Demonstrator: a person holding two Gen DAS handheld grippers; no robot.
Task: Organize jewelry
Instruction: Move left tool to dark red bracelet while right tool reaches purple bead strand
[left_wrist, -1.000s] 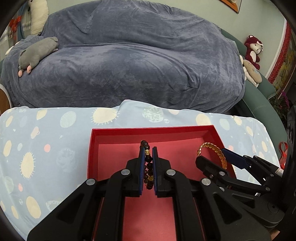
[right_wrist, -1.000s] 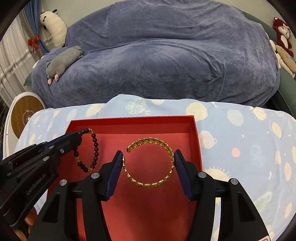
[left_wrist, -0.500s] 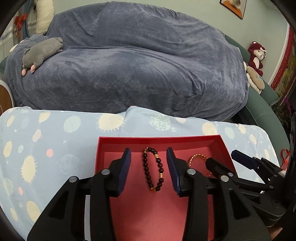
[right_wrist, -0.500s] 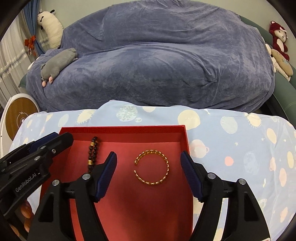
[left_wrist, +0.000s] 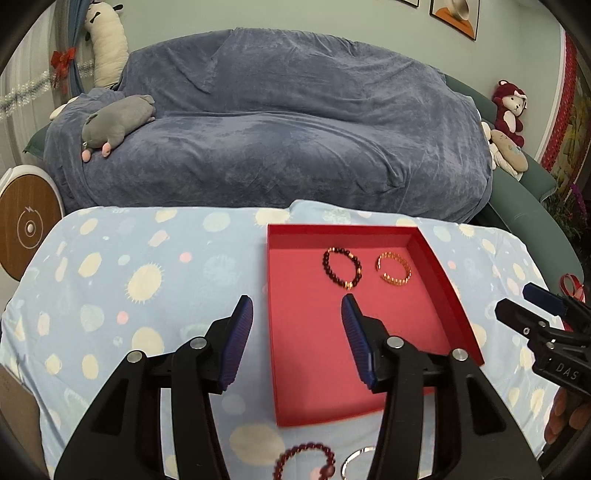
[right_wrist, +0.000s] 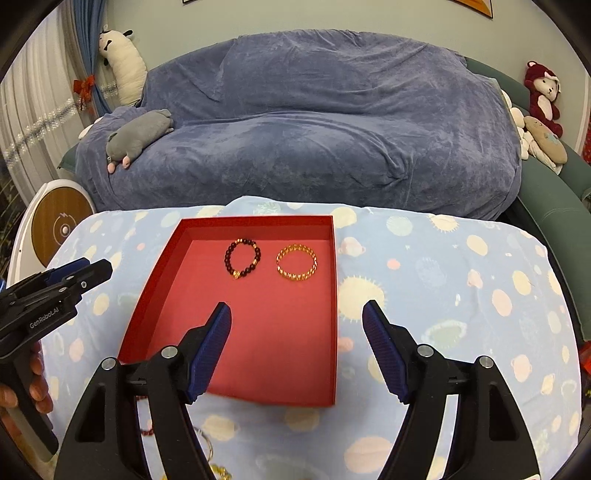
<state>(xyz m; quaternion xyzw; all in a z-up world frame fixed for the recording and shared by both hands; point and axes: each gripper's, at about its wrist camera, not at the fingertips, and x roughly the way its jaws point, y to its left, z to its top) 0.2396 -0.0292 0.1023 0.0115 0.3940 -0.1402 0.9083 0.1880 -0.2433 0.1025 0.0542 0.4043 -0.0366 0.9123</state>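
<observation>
1. A shallow red tray (right_wrist: 334, 317) with a pinkish-red floor lies on a pale blue cloth (right_wrist: 461, 295) printed with suns and planets, in the middle of both views.
2. A dark beaded bracelet (right_wrist: 242, 263) lies flat in the tray's far half, a closed ring of glossy dark beads with a few gold beads among them. In the left wrist view it sits at center right of the frame (left_wrist: 342, 267).
3. Just beside it, to the right in the picture and not touching, lies a gold chain-link bracelet (right_wrist: 297, 262). In the left wrist view it reads as an open C shape with a gap in its upper left (left_wrist: 393, 267); in the right wrist view it looks like a full ring.
4. The left gripper (left_wrist: 297, 341) is spread wide and holds nothing; one blue ribbed pad is over the cloth, the other over the tray.
5. The right gripper (right_wrist: 296, 349) is likewise released and empty, its left pad over the tray floor, its right pad over the cloth.
6. At the bottom edge of the left wrist view, on the cloth outside the tray, lie a red beaded bracelet (left_wrist: 306, 461) and a silvery ring-shaped piece (left_wrist: 356, 459), both partly cut off.
7. Behind the table, a blue-grey throw covers a sofa (right_wrist: 314, 122), with a grey plush toy (right_wrist: 138, 138) lying on it at upper left.
</observation>
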